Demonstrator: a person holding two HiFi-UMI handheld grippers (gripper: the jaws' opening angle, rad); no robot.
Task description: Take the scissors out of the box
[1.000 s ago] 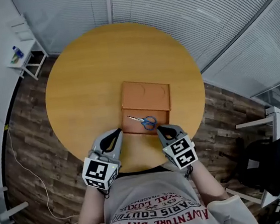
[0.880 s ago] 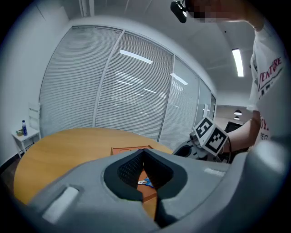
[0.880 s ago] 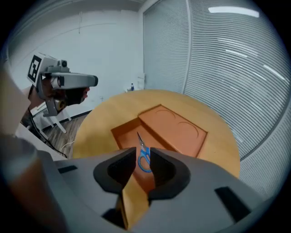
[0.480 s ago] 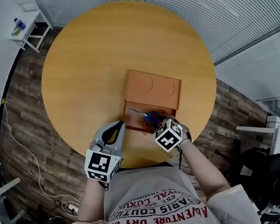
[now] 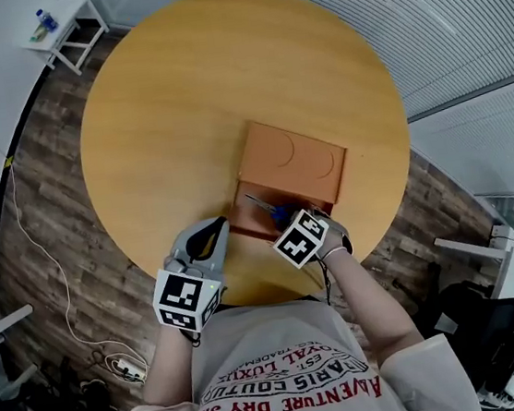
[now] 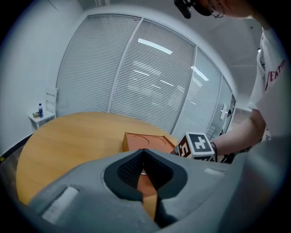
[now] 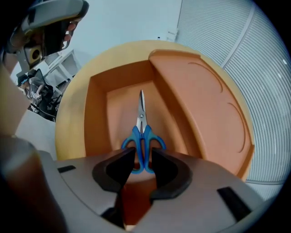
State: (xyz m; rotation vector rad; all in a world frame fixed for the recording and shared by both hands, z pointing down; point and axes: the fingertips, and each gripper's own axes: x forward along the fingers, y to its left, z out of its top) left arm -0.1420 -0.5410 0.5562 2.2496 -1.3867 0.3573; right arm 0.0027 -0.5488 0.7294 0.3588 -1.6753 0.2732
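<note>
Scissors (image 7: 142, 132) flat in the open near compartment of the box (image 7: 95, 113), same spot as a second ago. Lying along the edge of the box's covered half, blue handles toward the box's right end, blades toward its left.

Nearest, off the box's near left corner: left tool (image 6: 143, 152), tips shut together on nothing, still by that corner.

Over the box's open compartment: right tool (image 7: 143, 154), a second ago pinched shut outside the box's near right corner, now swung in above the handles and pointing straight down. Jaws spread wide and just closing, handle ends between the pads, neither pad pressing yet.

Around the box, round wooden counter (image 5: 188, 97).
</note>
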